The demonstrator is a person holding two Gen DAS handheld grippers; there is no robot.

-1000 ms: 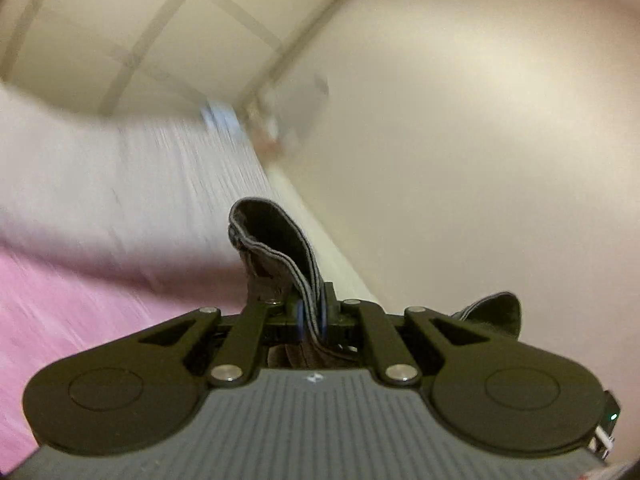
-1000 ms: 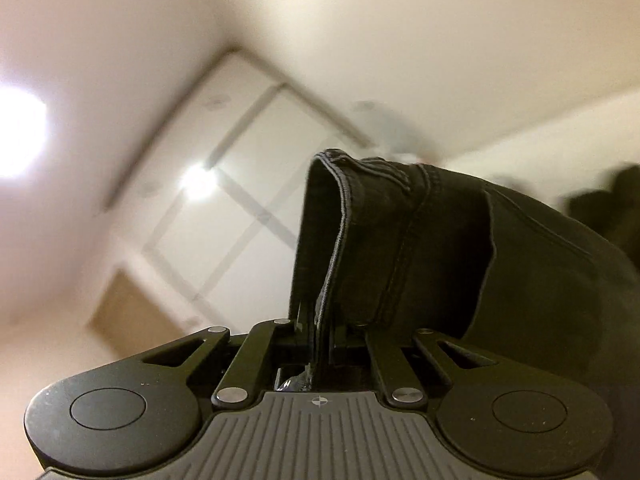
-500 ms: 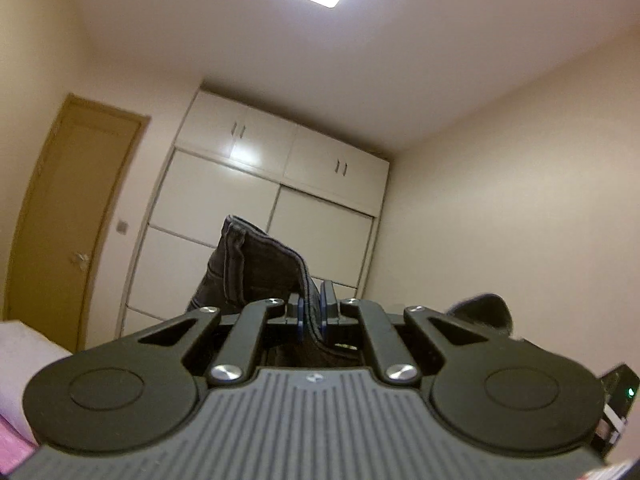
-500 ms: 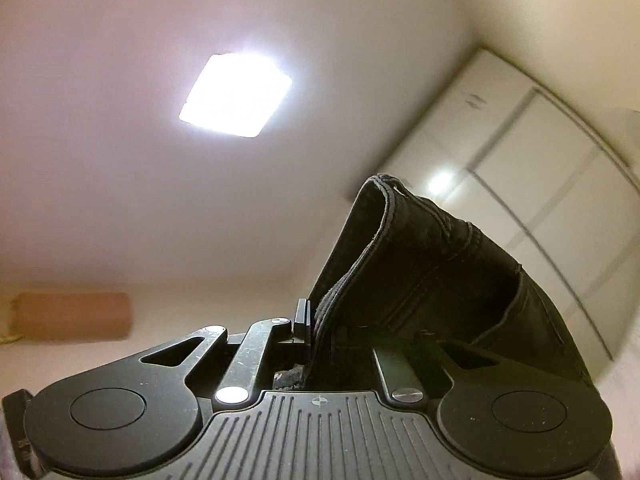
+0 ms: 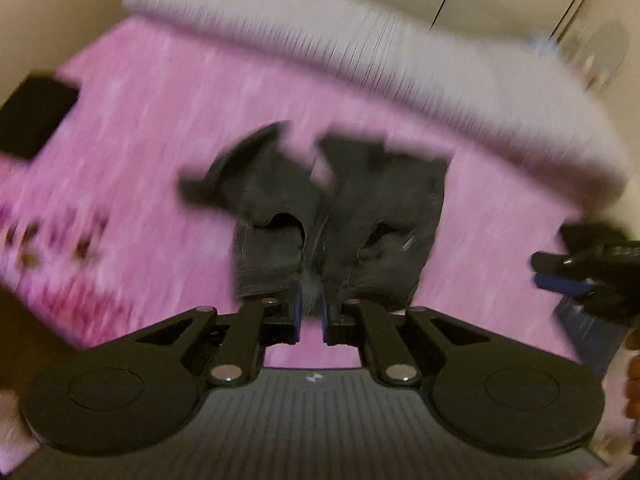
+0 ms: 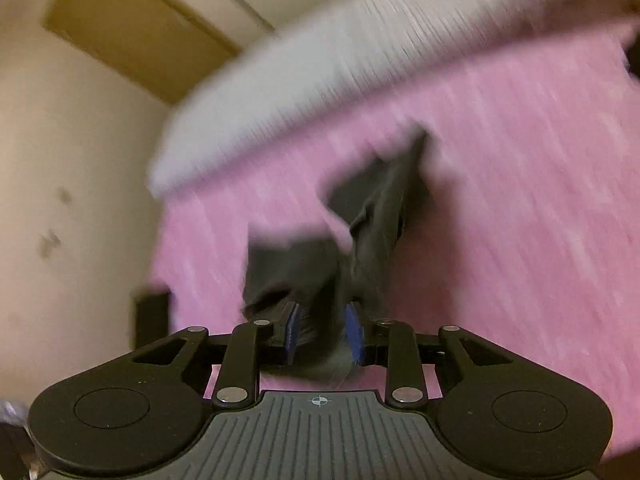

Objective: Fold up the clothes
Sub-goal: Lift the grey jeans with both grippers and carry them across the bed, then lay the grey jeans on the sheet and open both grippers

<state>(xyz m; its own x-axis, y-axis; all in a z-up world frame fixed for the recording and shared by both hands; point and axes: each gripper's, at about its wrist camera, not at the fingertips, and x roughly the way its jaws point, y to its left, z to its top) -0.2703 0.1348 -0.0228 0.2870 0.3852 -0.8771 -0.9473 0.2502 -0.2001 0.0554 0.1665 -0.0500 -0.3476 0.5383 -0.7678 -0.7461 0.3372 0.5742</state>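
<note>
Dark grey jeans (image 5: 340,220) hang down over a pink bedspread (image 5: 160,140); both views are motion-blurred. My left gripper (image 5: 311,312) is shut on the jeans' edge, its blue pads close together with fabric between them. My right gripper (image 6: 323,332) is shut on another part of the jeans (image 6: 352,248), with a thick fold between its blue pads. The right gripper also shows at the right edge of the left wrist view (image 5: 576,272). The legs of the jeans trail away from both grippers toward the bed.
A grey-white blanket or pillow (image 5: 400,48) lies along the far side of the bed. A black object (image 5: 36,120) sits at the bed's left edge. A wooden door (image 6: 132,28) and cream walls stand behind. A dark box (image 6: 152,320) sits by the bed.
Both grippers have swung from pointing up at the ceiling and wardrobe to pointing down at the bed. The jeans, held upright before, now hang below toward the pink bedspread.
</note>
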